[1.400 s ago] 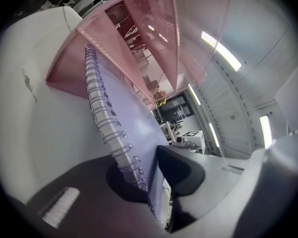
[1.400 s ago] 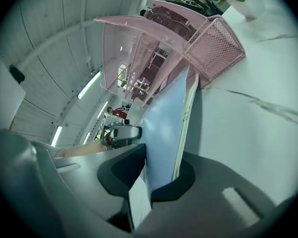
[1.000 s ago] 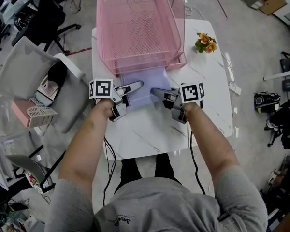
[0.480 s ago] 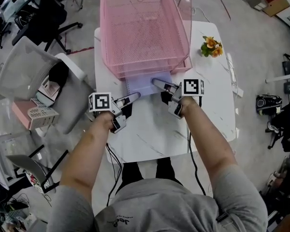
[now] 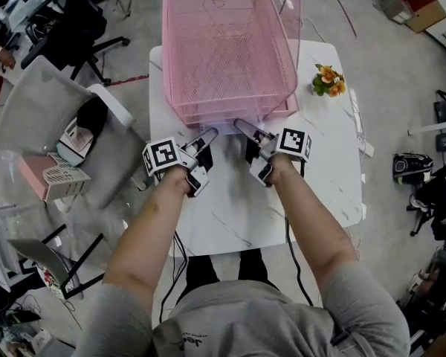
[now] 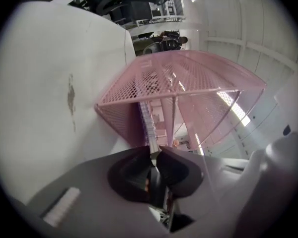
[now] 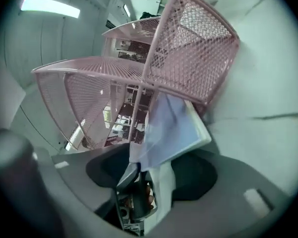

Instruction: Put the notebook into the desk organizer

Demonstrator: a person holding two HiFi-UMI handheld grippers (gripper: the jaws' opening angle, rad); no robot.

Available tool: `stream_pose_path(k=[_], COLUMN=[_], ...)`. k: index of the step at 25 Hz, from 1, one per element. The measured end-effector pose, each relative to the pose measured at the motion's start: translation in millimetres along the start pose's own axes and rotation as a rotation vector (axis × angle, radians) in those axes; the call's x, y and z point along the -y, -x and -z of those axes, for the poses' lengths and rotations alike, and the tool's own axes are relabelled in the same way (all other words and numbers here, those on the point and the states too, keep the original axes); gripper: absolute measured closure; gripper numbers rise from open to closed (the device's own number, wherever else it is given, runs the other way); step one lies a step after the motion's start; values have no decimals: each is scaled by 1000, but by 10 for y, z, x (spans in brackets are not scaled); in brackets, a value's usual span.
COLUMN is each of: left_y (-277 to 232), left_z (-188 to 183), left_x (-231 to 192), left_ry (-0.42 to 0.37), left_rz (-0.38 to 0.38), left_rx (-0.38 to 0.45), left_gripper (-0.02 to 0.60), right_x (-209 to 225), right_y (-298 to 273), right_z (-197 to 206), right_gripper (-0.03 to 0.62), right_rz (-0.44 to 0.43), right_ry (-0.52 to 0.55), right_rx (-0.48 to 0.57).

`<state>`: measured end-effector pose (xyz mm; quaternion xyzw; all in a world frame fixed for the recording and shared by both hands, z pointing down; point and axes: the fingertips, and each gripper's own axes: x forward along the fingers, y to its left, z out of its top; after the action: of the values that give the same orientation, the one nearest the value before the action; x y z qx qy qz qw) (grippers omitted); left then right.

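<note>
The pink mesh desk organizer (image 5: 227,43) stands at the far side of the white table (image 5: 230,214). The lavender spiral notebook (image 7: 171,128) lies pushed into its lowest tier and is almost hidden in the head view. My left gripper (image 5: 209,134) is at the tier's front. Its jaws are closing and pinch the notebook's spiral edge (image 6: 146,123). My right gripper (image 5: 240,125) is beside it. Its jaws are opening, and the notebook's near corner lies loose between them. The organizer (image 6: 188,83) (image 7: 198,48) fills both gripper views, close ahead of the left gripper (image 6: 154,152) and the right gripper (image 7: 151,170).
A small bunch of orange flowers (image 5: 328,80) sits on the table's right side. A grey chair (image 5: 52,125) with a small pink basket (image 5: 48,173) stands left of the table. Cables and bags lie on the floor around.
Both grippers moved forward and the notebook slid from the open tabletop into the organizer's lowest tier. The right jaws have parted. The left jaws have come together.
</note>
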<state>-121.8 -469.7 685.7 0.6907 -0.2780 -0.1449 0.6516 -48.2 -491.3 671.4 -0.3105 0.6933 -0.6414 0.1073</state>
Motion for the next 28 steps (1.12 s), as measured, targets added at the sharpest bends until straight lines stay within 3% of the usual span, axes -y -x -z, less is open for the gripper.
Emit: stream_pose_path(k=[7,9,10,11,14,18,22,24,28], left_y=[-85,-70,-70,-73,-49,96,279,362,528], left_z=[-180,-185,-155,-107,59,173,211,215,326], left_x=[-122,-88,-50,-14,14,-84,-212,-72,528], left_ry=[-28,-72,-111,-155,-287,-452,-692,-790,-935], left_rz=[-79,-110,-124,-143,-236,-423,-626,-633,-493], left_rx=[86,94,79,55,-32,-132,-266,-253,-156], left_gripper=[491,487,443,355,242,204,204,204,204], right_x=[-131,-172,-184,-190,-198,-213,-260,-355,-683], right_y=[44,71,92,118,212,356,495,580,811], right_z=[200,256,289,323,422,508,515,516,506], right_gripper=[352,352,352,352,352,352,352,352,352], right_rz=[-23,-22,-18,-13,5,32,46,47,29], right_ry=[49,56,61,68,91,145,170,207,316], right_rx=[-18,-31,-40,-49,-69,-85,-76,-70,-49])
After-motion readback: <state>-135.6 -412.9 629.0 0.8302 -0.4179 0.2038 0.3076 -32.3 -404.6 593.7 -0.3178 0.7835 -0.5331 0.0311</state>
